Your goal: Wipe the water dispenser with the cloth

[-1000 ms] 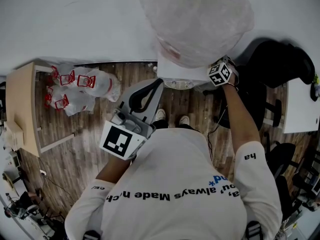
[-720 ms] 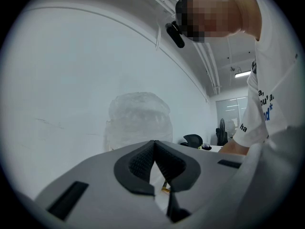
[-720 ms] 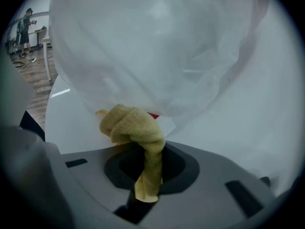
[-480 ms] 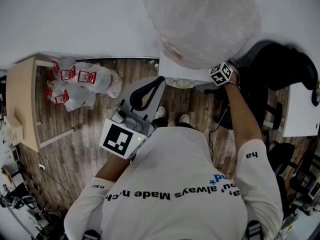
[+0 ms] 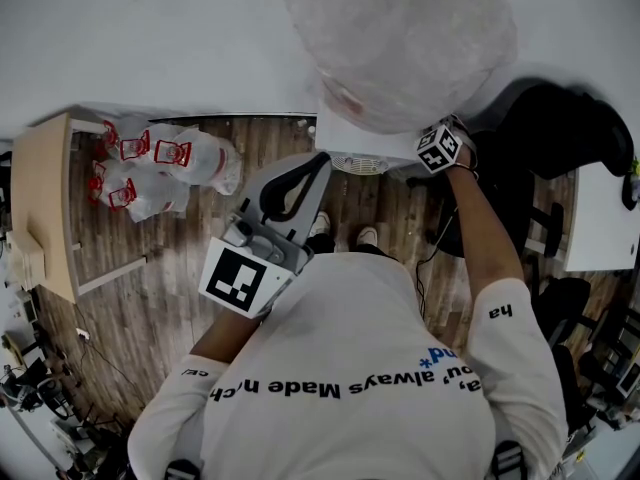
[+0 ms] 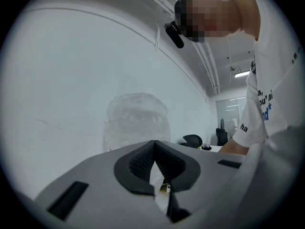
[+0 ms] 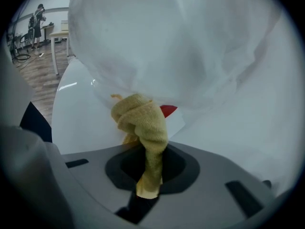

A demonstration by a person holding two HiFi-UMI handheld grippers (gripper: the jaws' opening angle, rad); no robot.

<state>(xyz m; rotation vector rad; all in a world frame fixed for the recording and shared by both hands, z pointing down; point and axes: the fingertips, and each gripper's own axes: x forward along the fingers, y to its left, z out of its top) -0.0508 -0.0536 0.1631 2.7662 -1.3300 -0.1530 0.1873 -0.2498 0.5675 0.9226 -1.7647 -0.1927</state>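
The water dispenser's white body (image 5: 345,143) stands against the wall, with a large bottle (image 5: 400,38) wrapped in clear plastic on top. My right gripper (image 5: 432,140) is at the bottle's base, on its right side. In the right gripper view it (image 7: 148,149) is shut on a yellow cloth (image 7: 143,120), whose bunched end touches the dispenser top (image 7: 81,109) beneath the bottle (image 7: 181,42). My left gripper (image 5: 320,160) is held near my chest, away from the dispenser. Its jaws (image 6: 154,144) are shut with nothing between them, pointing toward the bottle (image 6: 138,120).
Clear bags with red handles (image 5: 165,168) lie on the wooden floor at the left, beside a pale wooden table (image 5: 40,208). A black office chair (image 5: 560,128) and a white table (image 5: 600,218) stand to the right. My feet (image 5: 345,233) are just before the dispenser.
Hardly anything: the right gripper with the cloth stays at the bottle's base, and the left gripper has kept its place.
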